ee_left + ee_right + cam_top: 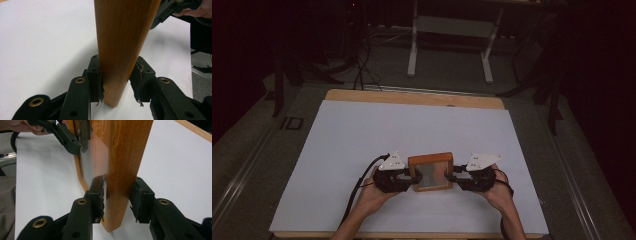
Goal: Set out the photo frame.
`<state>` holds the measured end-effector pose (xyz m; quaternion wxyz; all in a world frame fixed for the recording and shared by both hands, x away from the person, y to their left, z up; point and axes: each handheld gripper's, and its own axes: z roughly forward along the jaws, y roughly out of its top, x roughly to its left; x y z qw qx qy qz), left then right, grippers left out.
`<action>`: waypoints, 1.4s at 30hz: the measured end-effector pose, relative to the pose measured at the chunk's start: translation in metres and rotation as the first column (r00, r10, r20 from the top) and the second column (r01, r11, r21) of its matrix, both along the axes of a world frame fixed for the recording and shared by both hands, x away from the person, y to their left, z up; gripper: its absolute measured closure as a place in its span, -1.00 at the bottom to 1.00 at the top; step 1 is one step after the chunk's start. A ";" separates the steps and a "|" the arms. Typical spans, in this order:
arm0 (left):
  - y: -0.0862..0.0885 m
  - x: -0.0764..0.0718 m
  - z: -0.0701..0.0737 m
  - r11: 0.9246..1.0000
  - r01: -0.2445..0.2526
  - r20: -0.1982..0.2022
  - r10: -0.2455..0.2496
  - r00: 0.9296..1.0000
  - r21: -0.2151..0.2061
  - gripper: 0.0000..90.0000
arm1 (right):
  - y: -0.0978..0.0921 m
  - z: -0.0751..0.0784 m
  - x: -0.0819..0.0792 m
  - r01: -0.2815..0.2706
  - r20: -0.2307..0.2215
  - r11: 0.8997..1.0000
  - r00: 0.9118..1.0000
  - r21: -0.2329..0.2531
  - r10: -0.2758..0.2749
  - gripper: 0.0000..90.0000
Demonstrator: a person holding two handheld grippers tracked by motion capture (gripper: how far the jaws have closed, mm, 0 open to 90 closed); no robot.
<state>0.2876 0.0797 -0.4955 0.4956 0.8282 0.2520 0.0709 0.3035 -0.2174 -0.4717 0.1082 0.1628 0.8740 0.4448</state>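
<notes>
A wooden frame (430, 172) with a grey glass-like panel stands near the front middle of the white-covered table (412, 125), held from both sides. My left gripper (409, 176) is shut on its left edge, and my right gripper (451, 177) is shut on its right edge. In the left gripper view the wood edge (125, 37) rises between the pads of the left gripper (116, 80), with the other gripper (172, 8) at the top right. In the right gripper view the right gripper (117, 200) clamps the frame's edge (127, 157); the panel (87, 167) faces left.
A white sheet covers the wooden table, whose bare far rim (412, 97) shows at the back. Beyond it are a white desk leg frame (452, 45) and cables (362, 70) on the dark floor. A black cable (357, 190) trails from the left gripper.
</notes>
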 end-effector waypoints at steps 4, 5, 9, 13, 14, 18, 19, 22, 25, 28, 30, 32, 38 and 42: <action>0.000 0.000 0.000 1.000 -0.003 -0.005 0.003 1.000 -0.001 0.43 | 0.000 0.000 0.000 0.000 -0.001 1.000 1.000 0.002 0.000 0.45; 0.000 0.000 0.001 1.000 -0.004 -0.006 0.004 1.000 -0.001 0.43 | 0.000 0.000 0.000 0.000 -0.001 1.000 1.000 0.002 0.000 0.45; 0.000 0.000 0.001 1.000 -0.007 -0.010 0.007 1.000 0.001 0.42 | 0.000 -0.001 0.001 0.001 -0.002 1.000 1.000 0.004 -0.001 0.44; 0.000 0.000 0.001 1.000 -0.011 -0.008 0.011 1.000 0.004 0.42 | 0.001 0.000 0.001 0.005 -0.003 1.000 1.000 0.004 -0.005 0.44; 0.001 0.000 0.002 1.000 -0.013 -0.008 0.013 1.000 0.004 0.42 | 0.001 -0.001 0.001 0.006 -0.002 1.000 1.000 0.004 -0.006 0.44; 0.002 0.000 0.003 1.000 -0.018 -0.007 0.018 1.000 0.005 0.42 | 0.003 0.000 0.001 0.004 -0.001 1.000 1.000 0.005 -0.004 0.44; 0.003 0.000 0.003 1.000 -0.018 -0.007 0.018 1.000 0.004 0.42 | 0.003 0.000 0.001 0.006 -0.002 1.000 1.000 0.008 -0.006 0.44; 0.004 -0.001 0.005 1.000 -0.020 -0.006 0.020 1.000 0.003 0.42 | 0.004 0.000 0.001 0.003 -0.004 1.000 1.000 0.014 -0.003 0.44; 0.006 -0.001 0.006 1.000 -0.022 -0.006 0.022 1.000 0.000 0.42 | 0.005 0.001 0.001 0.004 0.002 1.000 1.000 0.022 -0.004 0.44; 0.008 -0.001 0.008 1.000 -0.024 -0.006 0.024 1.000 -0.004 0.42 | 0.007 0.001 0.000 0.011 0.006 0.999 1.000 0.031 -0.012 0.44; 0.009 -0.001 0.009 1.000 -0.027 -0.005 0.027 1.000 -0.006 0.42 | 0.008 0.002 0.000 0.012 0.008 0.999 1.000 0.035 -0.013 0.44; 0.010 -0.001 0.010 0.999 -0.031 -0.004 0.031 1.000 -0.010 0.41 | 0.009 0.002 0.000 0.015 0.009 0.999 1.000 0.040 -0.015 0.43; 0.014 0.000 0.013 0.999 -0.039 -0.009 0.038 0.999 -0.019 0.40 | 0.012 0.003 0.000 0.021 0.009 0.998 1.000 0.054 -0.021 0.43; 0.017 0.001 0.015 0.999 -0.044 -0.010 0.044 0.999 -0.025 0.40 | 0.014 0.003 0.001 0.022 0.007 0.998 1.000 0.065 -0.023 0.43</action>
